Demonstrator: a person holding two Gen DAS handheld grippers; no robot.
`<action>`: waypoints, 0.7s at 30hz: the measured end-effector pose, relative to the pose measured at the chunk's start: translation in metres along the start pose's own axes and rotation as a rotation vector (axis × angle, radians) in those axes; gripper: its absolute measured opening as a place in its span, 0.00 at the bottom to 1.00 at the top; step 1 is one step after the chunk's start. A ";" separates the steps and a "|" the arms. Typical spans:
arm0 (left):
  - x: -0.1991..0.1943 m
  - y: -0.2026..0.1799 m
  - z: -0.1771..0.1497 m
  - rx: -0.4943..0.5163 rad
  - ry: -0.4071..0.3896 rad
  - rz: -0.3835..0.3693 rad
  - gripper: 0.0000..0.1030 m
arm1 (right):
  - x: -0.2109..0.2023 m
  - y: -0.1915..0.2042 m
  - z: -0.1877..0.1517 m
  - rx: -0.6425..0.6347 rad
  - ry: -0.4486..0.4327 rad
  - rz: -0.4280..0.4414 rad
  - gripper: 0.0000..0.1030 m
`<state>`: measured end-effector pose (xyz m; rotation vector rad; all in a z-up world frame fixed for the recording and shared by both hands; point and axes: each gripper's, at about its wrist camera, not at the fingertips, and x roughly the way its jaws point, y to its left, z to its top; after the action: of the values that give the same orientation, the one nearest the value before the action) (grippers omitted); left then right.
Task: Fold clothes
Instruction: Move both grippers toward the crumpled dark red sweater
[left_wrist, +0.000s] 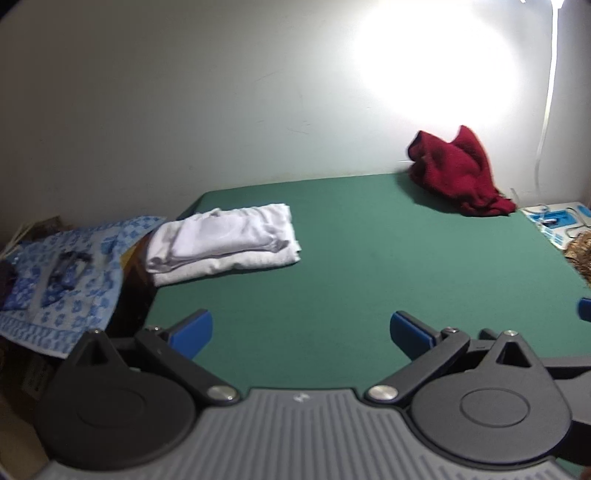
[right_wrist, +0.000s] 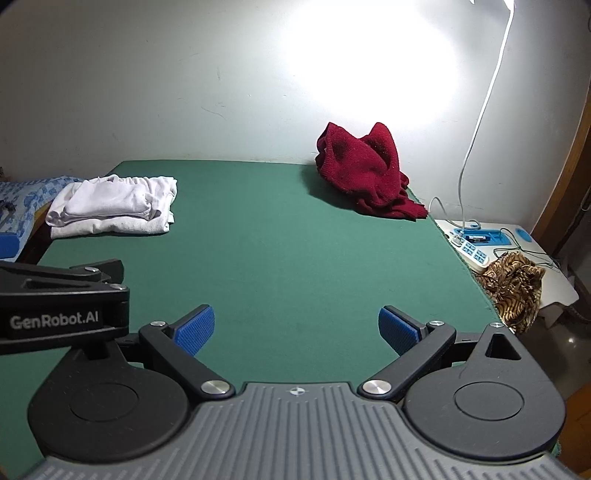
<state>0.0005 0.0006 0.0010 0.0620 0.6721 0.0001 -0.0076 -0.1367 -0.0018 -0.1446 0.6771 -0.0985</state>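
While both grippers are hovering low over the near end of the green table (right_wrist: 295, 258), the one garment left unfolded, a dark red knit piece (right_wrist: 365, 173), is lying crumpled at the far right corner, slumping against the white wall (right_wrist: 147, 92) and well apart from either tool. The left gripper (left_wrist: 301, 332) is holding its blue pads (left_wrist: 194, 330) spread wide with nothing between them, and the right gripper (right_wrist: 296, 328) is doing the same, fingers gaping over bare green cloth. At the far left edge a stack of white folded clothes (right_wrist: 114, 206) is sitting finished, beside a blue patterned cloth (left_wrist: 74, 266) off the table. The red piece is looking thick, fuzzy and limp, probably a sweater or fleece: light enough for one gripper to drag, yet soft enough to sag and bunch wherever it is pinched. Its nap is likely giving the textured pads good friction, so slipping seems a small worry; catching several layers at once seems the larger one. A sensible hold would be at one of the two raised peaks standing against the wall, or on the loose hem trailing toward the table's right edge, taking a single layer so the garment can be pulled out flat toward the centre.
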 end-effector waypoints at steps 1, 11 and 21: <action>0.000 0.001 0.002 -0.009 -0.005 -0.024 1.00 | 0.001 -0.005 0.000 0.015 0.003 0.003 0.95; -0.011 0.000 0.041 -0.052 0.030 -0.121 0.99 | 0.008 -0.051 0.004 0.167 0.030 0.031 0.95; -0.025 -0.122 0.150 0.120 -0.064 0.002 1.00 | 0.033 -0.147 0.062 0.098 -0.010 0.021 0.94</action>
<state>0.0721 -0.1302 0.1270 0.1775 0.6073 -0.0400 0.0506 -0.2795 0.0501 -0.0437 0.6625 -0.1106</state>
